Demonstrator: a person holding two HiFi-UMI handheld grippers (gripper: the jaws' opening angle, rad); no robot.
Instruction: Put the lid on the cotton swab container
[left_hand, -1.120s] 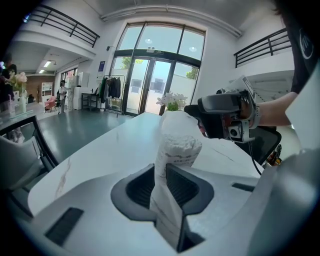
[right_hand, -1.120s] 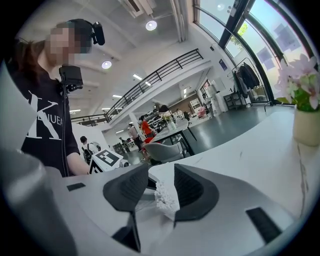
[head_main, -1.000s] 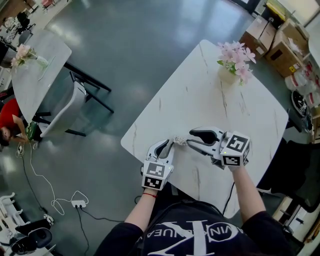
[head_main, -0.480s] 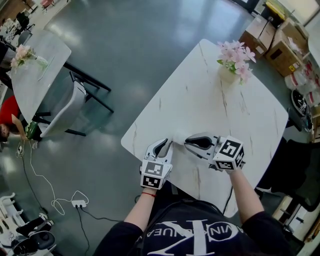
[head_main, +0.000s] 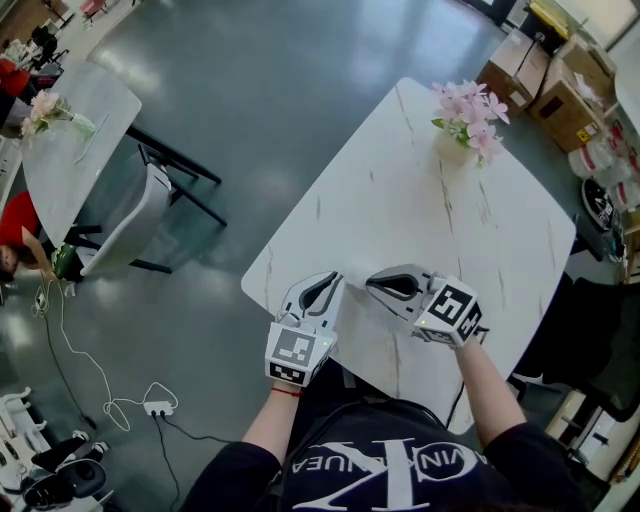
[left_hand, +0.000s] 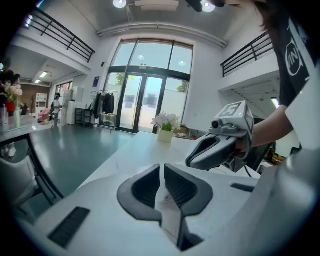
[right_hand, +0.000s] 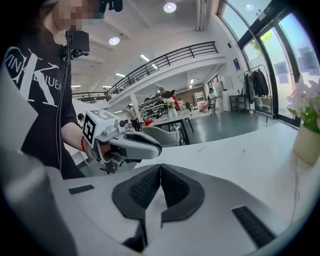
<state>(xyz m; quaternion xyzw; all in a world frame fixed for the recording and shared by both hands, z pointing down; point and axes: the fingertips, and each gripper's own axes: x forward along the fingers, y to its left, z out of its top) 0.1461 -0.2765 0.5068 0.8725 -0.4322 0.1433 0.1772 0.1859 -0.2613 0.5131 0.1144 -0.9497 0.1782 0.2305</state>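
Keep the right gripper (head_main: 372, 282) steady, jaws just now closing till they touch with nothing seen between them, and move the left gripper (head_main: 337, 279), jaws closed up too and holding nothing that shows, slowly and straight, so nothing gets knocked off the table (head_main: 450, 230). Look for the cotton swab container (head_main: 352, 272) as what seems a tiny pale spot between the two gripper tips, lower middle of the head view, near the table's lower left edge. Too small and faint to tell if the lid is on.
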